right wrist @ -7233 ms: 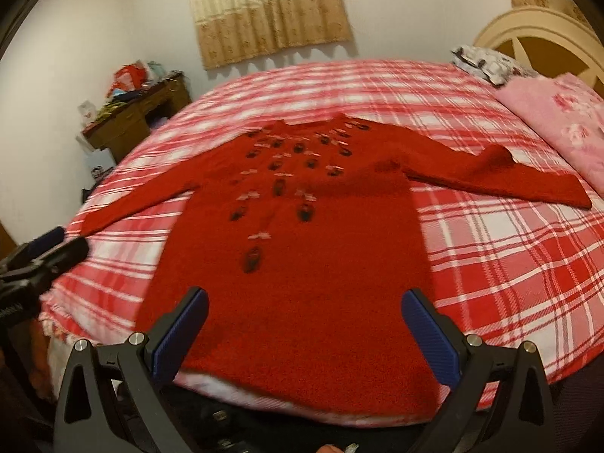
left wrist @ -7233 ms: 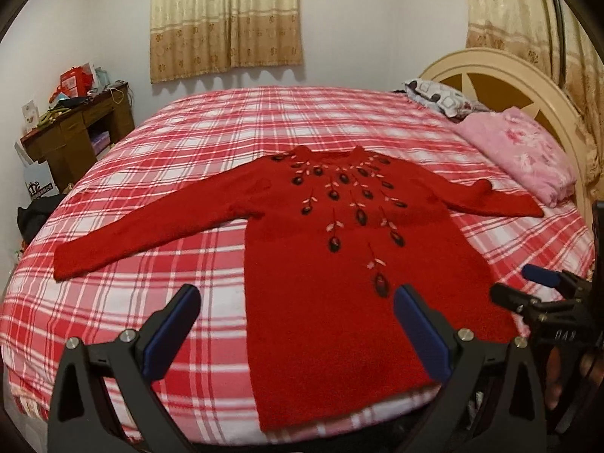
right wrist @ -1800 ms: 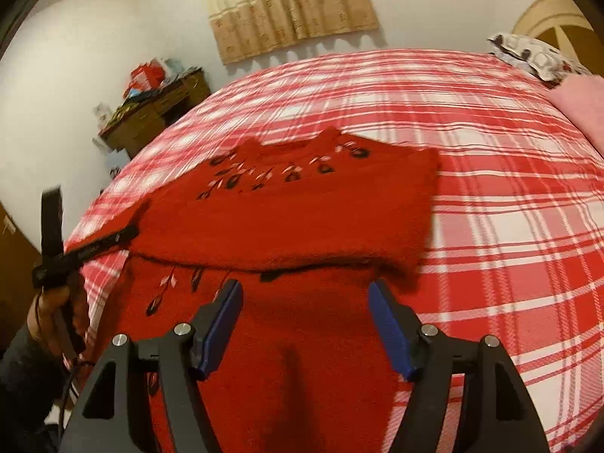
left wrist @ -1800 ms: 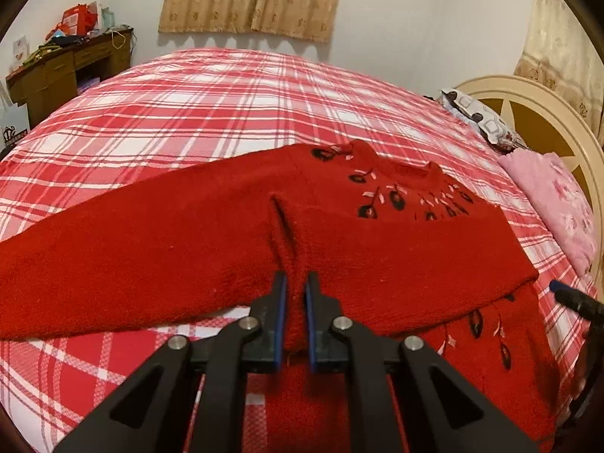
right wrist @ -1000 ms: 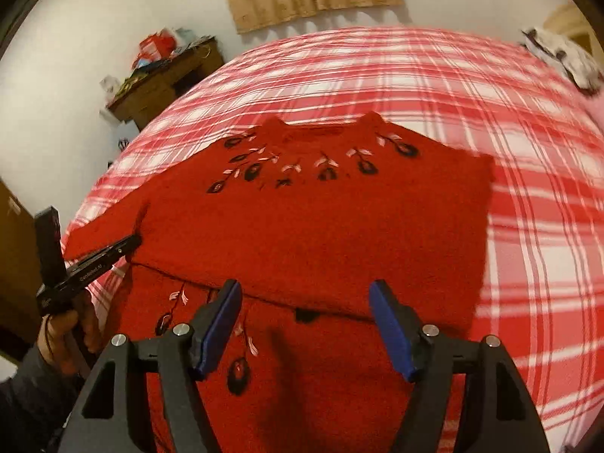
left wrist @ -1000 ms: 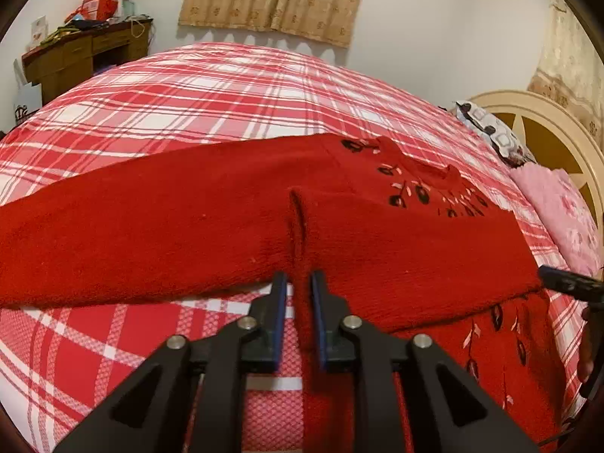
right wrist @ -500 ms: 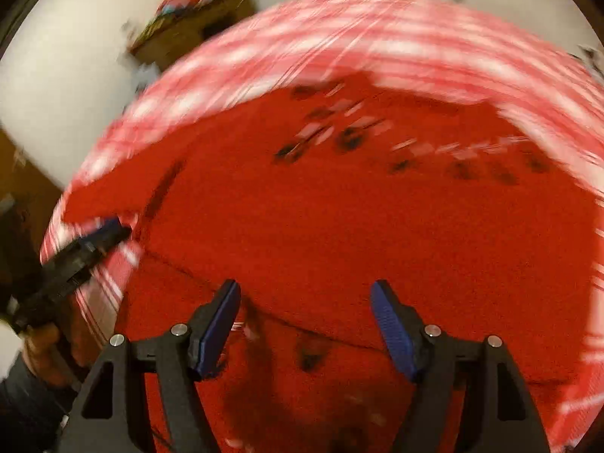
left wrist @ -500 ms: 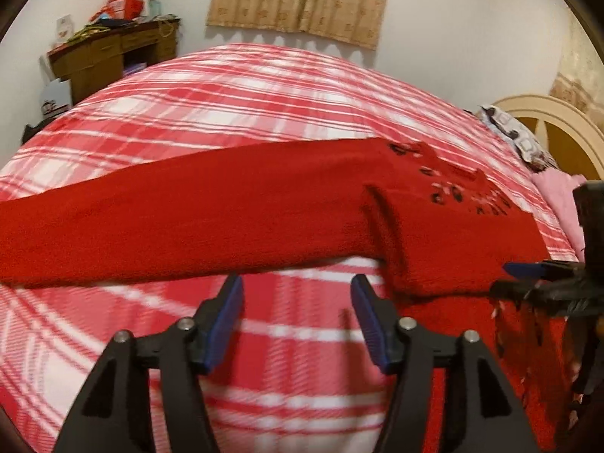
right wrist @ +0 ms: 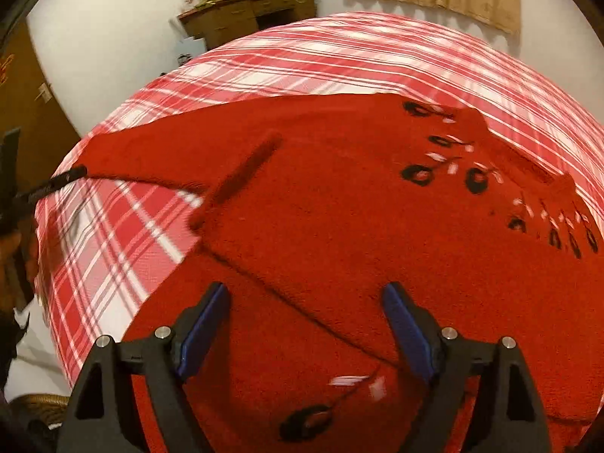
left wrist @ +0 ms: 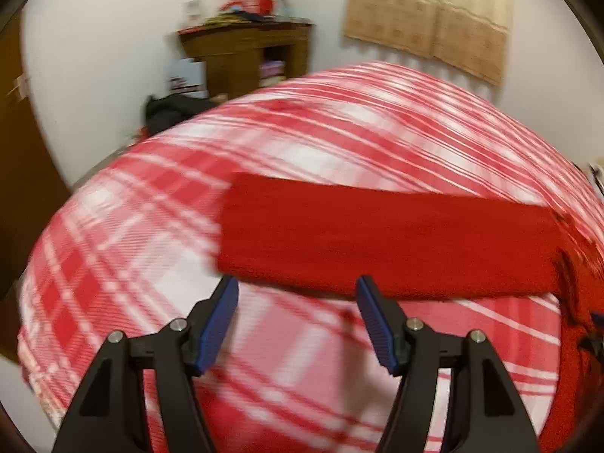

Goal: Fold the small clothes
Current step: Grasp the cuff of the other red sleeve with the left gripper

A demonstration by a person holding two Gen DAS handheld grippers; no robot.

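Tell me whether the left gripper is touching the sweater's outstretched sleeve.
Cannot tell. In the left wrist view the left gripper, jaws open with nothing between them, has its fingertips right at the sleeve's near edge; blur hides any gap.

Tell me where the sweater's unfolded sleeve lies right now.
In the left wrist view the sleeve lies flat across the plaid bedspread, its cuff end just beyond the open left claw, running right to the sweater's body.

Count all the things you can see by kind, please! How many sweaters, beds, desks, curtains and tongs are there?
Red sweater: 1
Bed with red plaid cover: 1
Wooden desk: 1
Beige curtain: 1
Tongs: 2, the left tongs and the right tongs, both open with nothing between them
Total: 6
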